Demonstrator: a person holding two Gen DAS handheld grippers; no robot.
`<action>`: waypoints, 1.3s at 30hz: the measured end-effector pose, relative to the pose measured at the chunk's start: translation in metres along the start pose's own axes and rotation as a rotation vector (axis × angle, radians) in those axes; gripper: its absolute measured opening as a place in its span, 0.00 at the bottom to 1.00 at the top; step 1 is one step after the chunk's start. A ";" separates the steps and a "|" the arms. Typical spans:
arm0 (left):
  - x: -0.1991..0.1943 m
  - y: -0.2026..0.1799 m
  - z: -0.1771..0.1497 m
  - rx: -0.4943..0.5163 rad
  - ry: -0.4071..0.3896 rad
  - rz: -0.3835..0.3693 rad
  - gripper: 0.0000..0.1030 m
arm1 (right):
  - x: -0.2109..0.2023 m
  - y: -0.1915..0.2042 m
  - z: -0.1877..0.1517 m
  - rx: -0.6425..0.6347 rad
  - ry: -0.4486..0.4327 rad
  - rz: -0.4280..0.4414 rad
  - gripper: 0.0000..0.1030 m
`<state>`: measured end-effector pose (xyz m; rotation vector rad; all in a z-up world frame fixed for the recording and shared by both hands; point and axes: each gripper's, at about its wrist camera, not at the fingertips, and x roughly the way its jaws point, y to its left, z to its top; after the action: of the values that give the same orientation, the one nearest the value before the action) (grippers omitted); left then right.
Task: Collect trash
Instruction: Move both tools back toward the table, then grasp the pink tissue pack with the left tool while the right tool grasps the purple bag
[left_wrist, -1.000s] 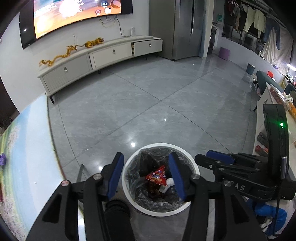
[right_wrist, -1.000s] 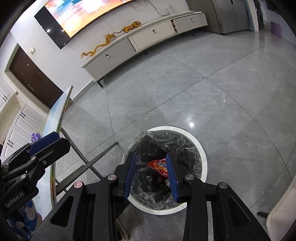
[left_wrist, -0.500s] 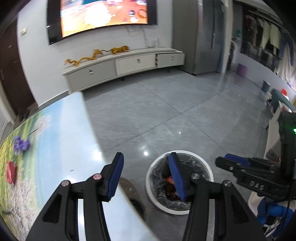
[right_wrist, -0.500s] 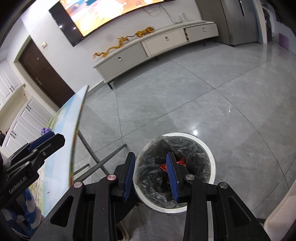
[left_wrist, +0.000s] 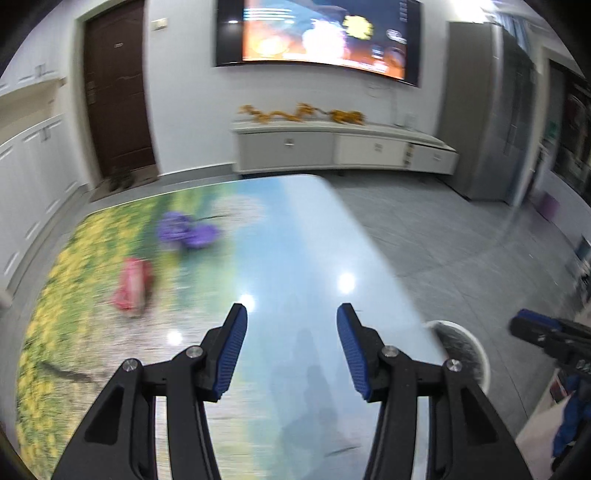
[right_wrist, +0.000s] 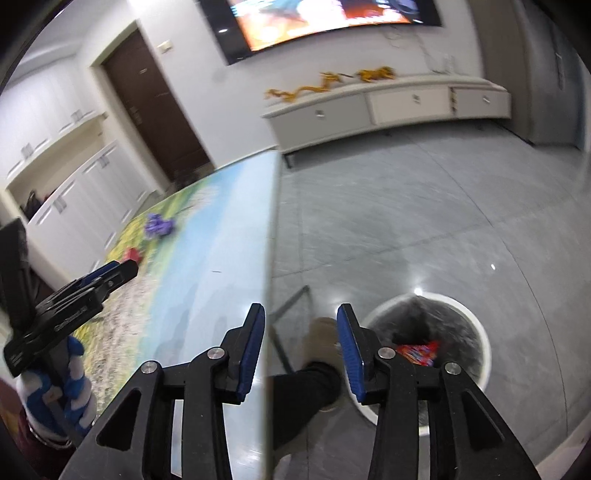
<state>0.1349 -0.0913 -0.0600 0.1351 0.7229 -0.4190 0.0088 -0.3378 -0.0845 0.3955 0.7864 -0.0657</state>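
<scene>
A red wrapper (left_wrist: 133, 282) and a purple wrapper (left_wrist: 188, 232) lie on the picture-printed table (left_wrist: 295, 258), blurred in the left wrist view. They also show in the right wrist view, red wrapper (right_wrist: 132, 254) and purple wrapper (right_wrist: 159, 226). My left gripper (left_wrist: 291, 343) is open and empty above the table, short of both wrappers. My right gripper (right_wrist: 301, 343) is open and empty over the table's right edge. The white trash bin (right_wrist: 476, 325) with a black liner stands on the floor to the right and holds a red packet (right_wrist: 417, 350).
The bin's rim (left_wrist: 476, 350) peeks out beyond the table edge. A person's leg and shoe (right_wrist: 317, 354) stand between table and bin. A white TV cabinet (left_wrist: 332, 147), a brown door (left_wrist: 118, 88) and white cupboards (right_wrist: 74, 184) line the walls. Grey tiled floor (right_wrist: 406, 206) lies beyond.
Both grippers have swung left, away from above the bin and over to the table. The wrappers on the table have come into view. Both stay open and empty.
</scene>
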 end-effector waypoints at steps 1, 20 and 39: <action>0.000 0.013 0.000 -0.012 -0.001 0.015 0.48 | 0.003 0.010 0.003 -0.020 0.003 0.013 0.41; 0.084 0.165 0.008 -0.194 0.114 0.062 0.57 | 0.138 0.167 0.077 -0.316 0.060 0.237 0.59; 0.133 0.185 0.013 -0.192 0.148 0.050 0.53 | 0.300 0.251 0.118 -0.346 0.149 0.295 0.69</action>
<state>0.3095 0.0296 -0.1434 0.0028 0.8993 -0.2921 0.3523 -0.1231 -0.1389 0.1852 0.8602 0.3746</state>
